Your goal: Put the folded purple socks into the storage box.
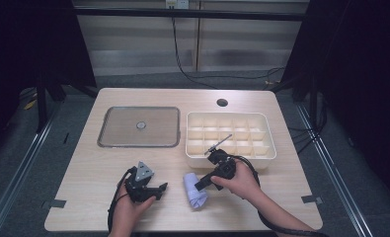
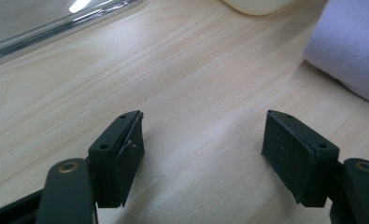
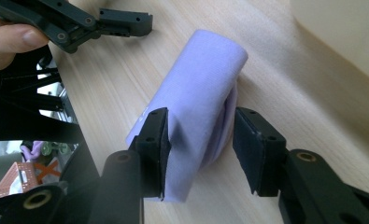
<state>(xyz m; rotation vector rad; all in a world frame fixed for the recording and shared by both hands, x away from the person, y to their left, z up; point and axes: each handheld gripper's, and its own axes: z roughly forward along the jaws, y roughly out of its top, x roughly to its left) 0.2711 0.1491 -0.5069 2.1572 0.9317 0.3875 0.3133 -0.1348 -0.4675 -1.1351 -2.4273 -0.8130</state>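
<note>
A rolled lavender cloth (image 1: pixel 194 190) lies on the wooden table just in front of the cream compartment box (image 1: pixel 261 159). My right gripper (image 1: pixel 201 184) reaches down onto it from the right. In the right gripper view the roll (image 3: pixel 205 79) sits between the jaws of that gripper (image 3: pixel 202 119), with both pads against its sides. My left gripper (image 1: pixel 159 189) rests low over bare wood to the left of the roll, its jaws (image 2: pixel 203 128) wide apart with nothing between them. The cloth (image 2: pixel 352 51) shows at that view's right edge.
A clear flat lid (image 1: pixel 138 127) with a round knob lies at the table's back left. The box has several small compartments, and a thin dark tool (image 1: pixel 219 144) lies across its near side. A cable hole (image 1: pixel 222 102) sits near the far edge.
</note>
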